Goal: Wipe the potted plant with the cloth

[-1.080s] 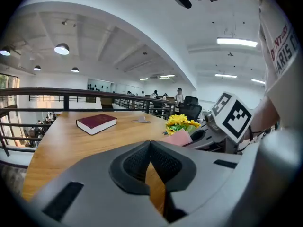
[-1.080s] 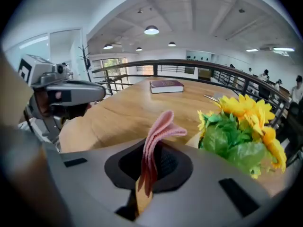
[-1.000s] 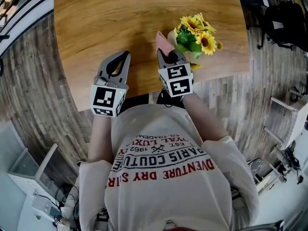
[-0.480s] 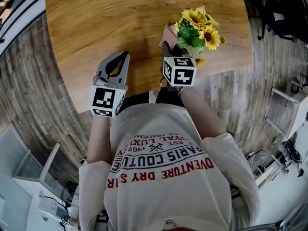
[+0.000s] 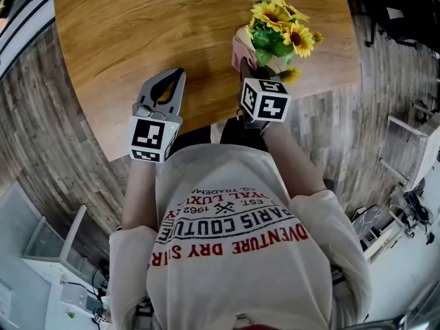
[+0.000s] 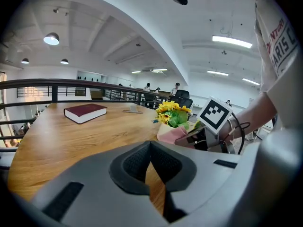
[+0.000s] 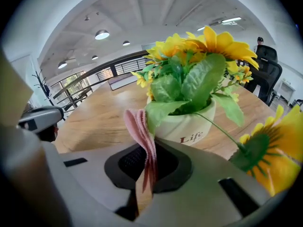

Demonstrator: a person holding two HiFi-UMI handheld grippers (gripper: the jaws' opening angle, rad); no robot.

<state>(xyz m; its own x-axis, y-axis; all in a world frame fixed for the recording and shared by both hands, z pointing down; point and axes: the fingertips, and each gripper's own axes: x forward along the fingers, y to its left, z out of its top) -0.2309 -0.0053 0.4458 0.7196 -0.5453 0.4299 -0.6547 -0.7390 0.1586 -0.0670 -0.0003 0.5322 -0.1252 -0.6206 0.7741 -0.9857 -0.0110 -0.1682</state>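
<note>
Wooden worktop [image 5: 124, 40] | potted plant [image 5: 278, 36] near its right edge: cream pot [image 7: 189, 124] holds sunflowers and leaves | left hand-held gripper [image 6: 151, 162] closed, empty, well apart | right hand-held gripper [image 7: 146, 162] clamped on pink cloth [image 7: 139, 126], just beside pot | wiping apparently not begun; all left.

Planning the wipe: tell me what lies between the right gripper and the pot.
Only the cloth, pinched in the right gripper, stands before the pot: right gripper view.
</note>
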